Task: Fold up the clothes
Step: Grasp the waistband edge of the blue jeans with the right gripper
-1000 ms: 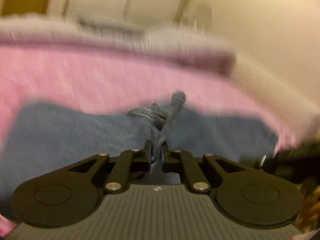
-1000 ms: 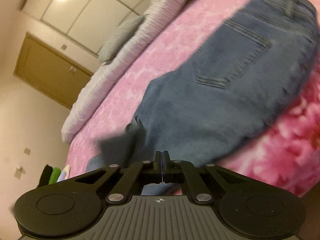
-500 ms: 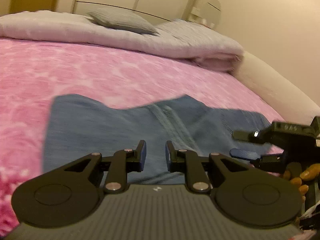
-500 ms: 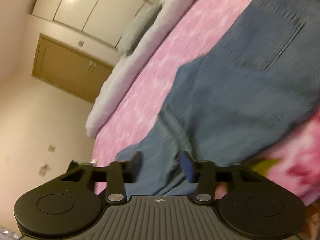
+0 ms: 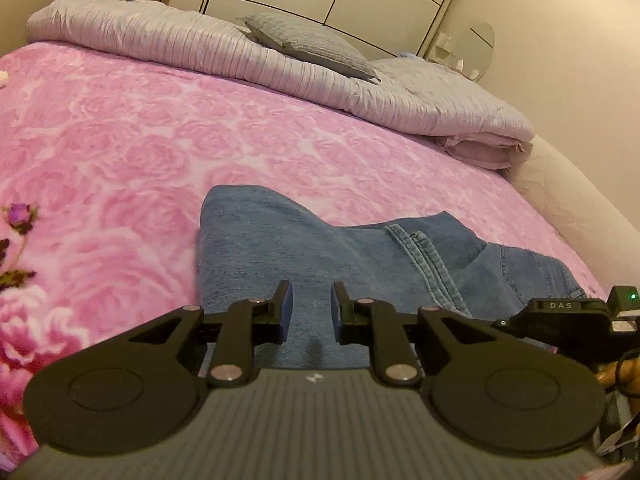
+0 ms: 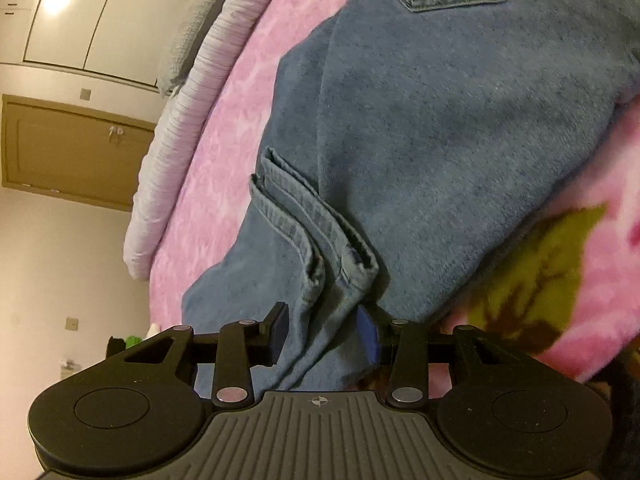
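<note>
My left claw (image 5: 311, 312) hangs with its jaws apart over the near edge of the folded jeans (image 5: 360, 256), gripping nothing. My right claw (image 6: 322, 332) is spread wide too, denim hem between its fingers without being pinched. The jeans lie on the pink rose blanket (image 5: 120, 140); farther off, a rolled duvet (image 5: 240, 56) and grey pillow (image 5: 308, 46).

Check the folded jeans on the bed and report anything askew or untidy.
The jeans are folded unevenly: a waistband edge sticks out from the stack, bunched rather than flat, near the open right tool. Nothing looks damaged.
</note>
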### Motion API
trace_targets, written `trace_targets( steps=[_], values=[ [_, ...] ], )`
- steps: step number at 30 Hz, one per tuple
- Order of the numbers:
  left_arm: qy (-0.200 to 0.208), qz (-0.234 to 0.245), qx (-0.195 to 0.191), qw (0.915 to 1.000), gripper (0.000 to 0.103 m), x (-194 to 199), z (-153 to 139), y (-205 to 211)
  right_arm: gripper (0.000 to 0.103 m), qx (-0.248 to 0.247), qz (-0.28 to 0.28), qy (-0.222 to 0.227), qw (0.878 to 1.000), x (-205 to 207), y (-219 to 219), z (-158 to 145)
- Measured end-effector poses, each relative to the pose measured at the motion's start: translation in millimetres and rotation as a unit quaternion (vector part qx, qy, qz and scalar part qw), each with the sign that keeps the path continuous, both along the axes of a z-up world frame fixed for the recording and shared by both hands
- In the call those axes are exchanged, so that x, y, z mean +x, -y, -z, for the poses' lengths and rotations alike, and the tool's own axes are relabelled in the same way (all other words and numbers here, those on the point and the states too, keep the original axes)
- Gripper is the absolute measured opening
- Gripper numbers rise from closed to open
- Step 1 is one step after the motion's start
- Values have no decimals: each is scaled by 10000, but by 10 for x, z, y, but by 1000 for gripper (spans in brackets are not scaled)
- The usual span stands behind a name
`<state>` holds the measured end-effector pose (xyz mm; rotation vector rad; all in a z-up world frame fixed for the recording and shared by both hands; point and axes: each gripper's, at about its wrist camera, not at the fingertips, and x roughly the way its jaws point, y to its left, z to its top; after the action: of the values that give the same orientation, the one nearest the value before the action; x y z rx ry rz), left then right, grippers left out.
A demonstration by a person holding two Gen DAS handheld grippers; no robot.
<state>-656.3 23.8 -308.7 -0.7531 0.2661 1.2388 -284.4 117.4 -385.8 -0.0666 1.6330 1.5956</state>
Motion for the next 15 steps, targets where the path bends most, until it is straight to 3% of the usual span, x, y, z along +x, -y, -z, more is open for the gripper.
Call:
trace_targets(
  steps=[5, 7, 8, 10, 12, 15],
  values=[
    [159, 11, -185, 9997, 15, -41, 112, -75, 45, 426, -52, 323, 9986, -228, -44, 42],
    [183, 8, -233, 9996, 15, -32, 131, -71, 13, 791, -248, 760, 9937, -372, -46, 1],
    [166, 24, -225, 9996, 15, -28, 116, -71, 11, 950, -320, 916, 9907, -408, -20, -30],
    [137, 88, -113, 9998, 15, 5, 44, -63, 8, 1507, -363, 1163, 9810, -417, 81, -203],
    [152, 219, 23, 9996, 15, 46, -57, -64, 8, 2260, -311, 1526, 9616, -368, 215, -480],
    [208, 551, 140, 9982, 15, 195, -168, -120, 8, 2949, 46, 1882, 9368, -57, 394, -808]
  ],
)
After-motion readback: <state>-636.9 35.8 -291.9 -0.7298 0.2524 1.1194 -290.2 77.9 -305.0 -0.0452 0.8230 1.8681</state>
